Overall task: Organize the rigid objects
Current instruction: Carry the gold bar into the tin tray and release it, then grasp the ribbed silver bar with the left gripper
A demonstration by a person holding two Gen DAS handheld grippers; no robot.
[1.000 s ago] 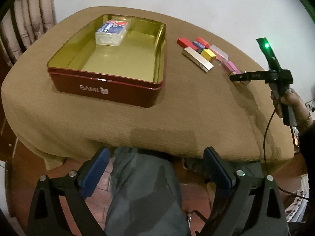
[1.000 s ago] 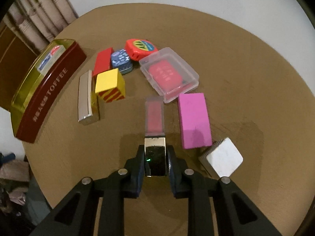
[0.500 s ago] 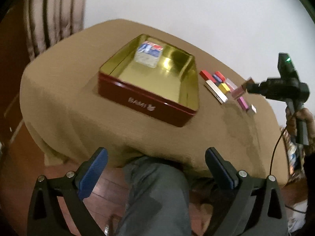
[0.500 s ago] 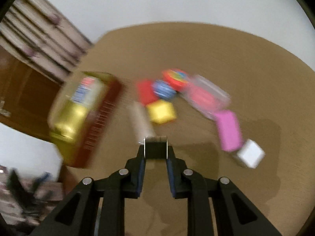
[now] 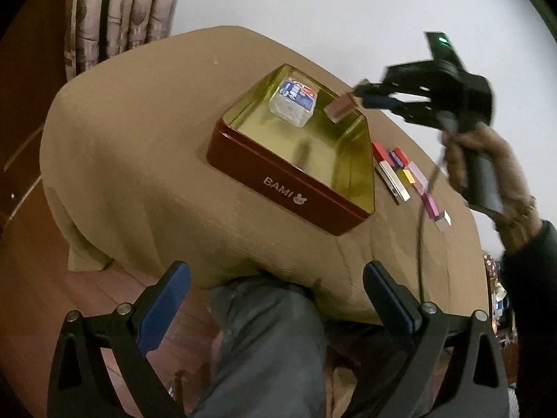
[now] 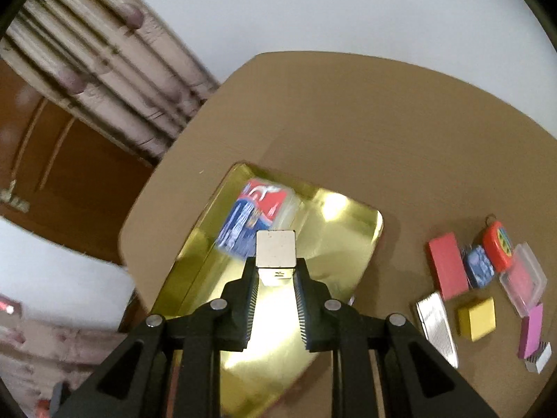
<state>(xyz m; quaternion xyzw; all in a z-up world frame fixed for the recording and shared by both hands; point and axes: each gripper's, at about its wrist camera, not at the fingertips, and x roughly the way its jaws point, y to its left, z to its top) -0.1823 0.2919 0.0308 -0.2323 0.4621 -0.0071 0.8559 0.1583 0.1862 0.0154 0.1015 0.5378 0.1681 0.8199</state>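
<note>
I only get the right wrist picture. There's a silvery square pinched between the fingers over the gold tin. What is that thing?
Observer: The left wrist camera shows a pinkish bar sticking out of the right gripper; you see only its end.
Operator: Is it in the tin yet?
Observer: No, it hangs in the air above the tin, near its far right corner.
Operator: And the other hand?
Observer: The left gripper is open and empty, off the table, over the person's lap.

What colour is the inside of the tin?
Shiny gold inside the tin, red outside; clearest in the left wrist view.

Right tool (image 6: 275,278) raised and clamped on its load; left tool (image 5: 276,299) low, spread wide.
</note>
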